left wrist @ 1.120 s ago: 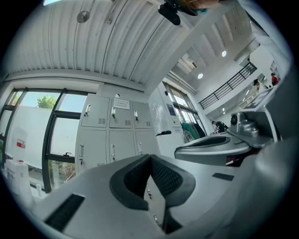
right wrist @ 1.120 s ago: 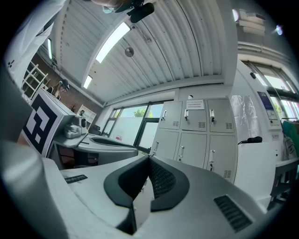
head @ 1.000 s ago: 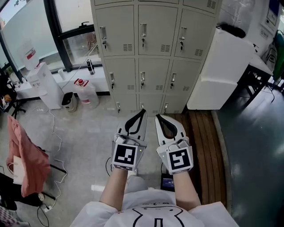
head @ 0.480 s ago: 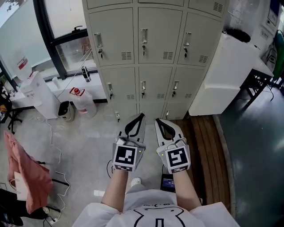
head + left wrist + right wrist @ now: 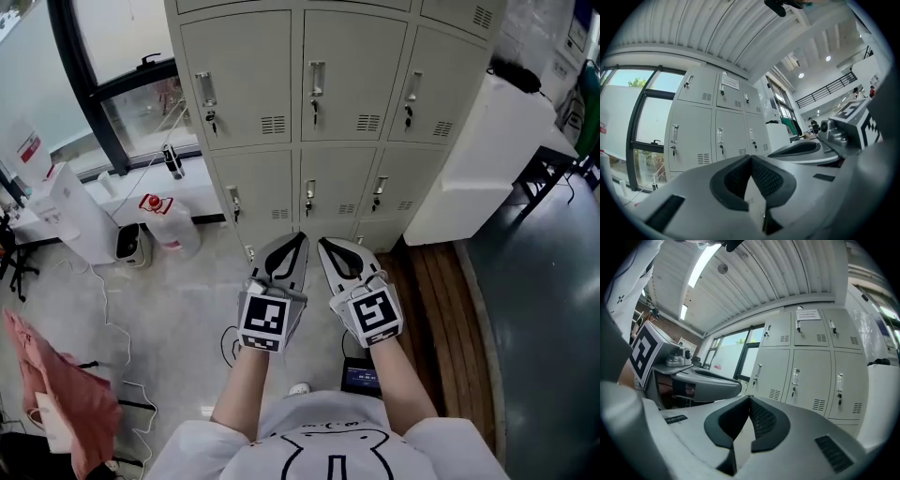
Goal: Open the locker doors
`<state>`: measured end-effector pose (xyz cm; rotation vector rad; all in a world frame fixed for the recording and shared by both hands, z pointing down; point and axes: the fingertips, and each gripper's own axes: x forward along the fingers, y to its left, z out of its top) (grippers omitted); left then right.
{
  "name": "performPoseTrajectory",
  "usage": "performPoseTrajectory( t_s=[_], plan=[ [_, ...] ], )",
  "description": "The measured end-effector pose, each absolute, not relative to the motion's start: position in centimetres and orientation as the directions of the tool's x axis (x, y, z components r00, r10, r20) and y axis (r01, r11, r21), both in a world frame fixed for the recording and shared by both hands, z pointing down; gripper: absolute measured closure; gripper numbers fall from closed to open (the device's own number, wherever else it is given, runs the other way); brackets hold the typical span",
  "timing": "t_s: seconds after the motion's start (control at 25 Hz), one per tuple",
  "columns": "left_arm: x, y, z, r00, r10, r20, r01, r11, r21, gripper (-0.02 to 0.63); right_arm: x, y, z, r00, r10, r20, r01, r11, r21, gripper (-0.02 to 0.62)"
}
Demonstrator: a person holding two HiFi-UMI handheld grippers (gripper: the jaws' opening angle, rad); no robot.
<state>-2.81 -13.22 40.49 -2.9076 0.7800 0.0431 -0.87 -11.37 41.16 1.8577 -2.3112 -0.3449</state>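
Head view: the lockers [image 5: 337, 112] stand straight ahead, a grey steel bank three columns wide, every door visible here shut. Both tools are held level and well short of them. The left hand-held gripper [image 5: 296, 240] and the right hand-held gripper [image 5: 325, 246] sit side by side, jaws narrow, nothing between them. Each door has a slim handle [image 5: 317, 80] near its left edge with a key [image 5: 315, 112] hanging below, and vents at lower right. Hinges are likely on the right. The doors look like thin sheet metal: stiff, light to swing, with smooth paint that is slippery for the pads. Best hold is probably the handle, hooked or pinched, then pulled outward. The key is small and would slip easily.

The floor [image 5: 178, 300] is pale and speckled, with loose cables. A water jug [image 5: 169, 223] with a red cap sits to the left by the window [image 5: 122, 56], and a pink cloth [image 5: 56, 394] lies at lower left. To the right are a white cabinet [image 5: 478, 159] and a wooden platform [image 5: 431, 319].

Left gripper view: the left hand-held gripper [image 5: 751, 161] has its pads together and is empty. The lockers [image 5: 693, 126] are ahead to the left, shut, and nothing touches them.

Right gripper view: the right hand-held gripper [image 5: 750, 400] is pinched closed on nothing. The lockers [image 5: 815, 371] are ahead to the right, handles [image 5: 796, 376] untouched. The ceiling is high and ribbed and the hall is bright and open.
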Motion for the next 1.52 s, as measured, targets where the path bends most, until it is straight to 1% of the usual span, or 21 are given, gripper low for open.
performPoseTrajectory(
  t_s=[0.36, 0.6, 0.8, 1.08, 1.32, 1.4, 1.44, 1.48, 1.52],
  plan=[
    [-1.9, -18.1, 43.4, 0.870, -0.493, -0.011, -0.492, -0.867, -0.070, 0.580, 1.8, -17.0, 42.8, -0.199, -0.980, 0.000, -0.946, 0.192, 0.263, 0.583],
    [-0.4, -21.6, 45.3, 0.862, -0.506, 0.028, -0.504, -0.862, -0.054, 0.580, 4.2, -19.9, 45.8, -0.171, -0.985, 0.027, -0.967, 0.173, 0.189, 0.581],
    [1.7, -25.7, 46.7, 0.845, -0.532, 0.056, -0.531, -0.847, -0.039, 0.580, 7.0, -23.6, 48.8, -0.171, -0.982, 0.078, -0.972, 0.181, 0.149, 0.581],
    [5.7, -30.9, 49.7, 0.827, -0.547, 0.133, -0.552, -0.834, -0.001, 0.580, 11.7, -29.1, 52.3, -0.167, -0.977, 0.132, -0.982, 0.177, 0.070, 0.581],
    [8.4, -34.7, 51.5, 0.808, -0.564, 0.171, -0.574, -0.819, 0.011, 0.580, 13.4, -33.1, 54.7, -0.236, -0.957, 0.166, -0.971, 0.239, -0.004, 0.538],
    [9.2, -35.7, 52.2, 0.804, -0.566, 0.183, -0.577, -0.816, 0.009, 0.580, 13.8, -34.3, 55.8, -0.259, -0.950, 0.174, -0.966, 0.258, -0.031, 0.496],
    [9.5, -36.2, 52.5, 0.803, -0.566, 0.186, -0.577, -0.817, 0.007, 0.580, 14.0, -34.9, 56.5, -0.271, -0.945, 0.182, -0.963, 0.268, -0.043, 0.456],
    [9.8, -36.6, 52.8, 0.803, -0.565, 0.189, -0.576, -0.818, 0.004, 0.580, 14.1, -35.6, 57.2, -0.283, -0.940, 0.193, -0.959, 0.278, -0.054, 0.431],
    [10.1, -37.1, 53.1, 0.804, -0.562, 0.193, -0.573, -0.819, 0.001, 0.580, 14.1, -36.2, 57.9, -0.294, -0.933, 0.207, -0.956, 0.287, -0.064, 0.418]
  ],
)
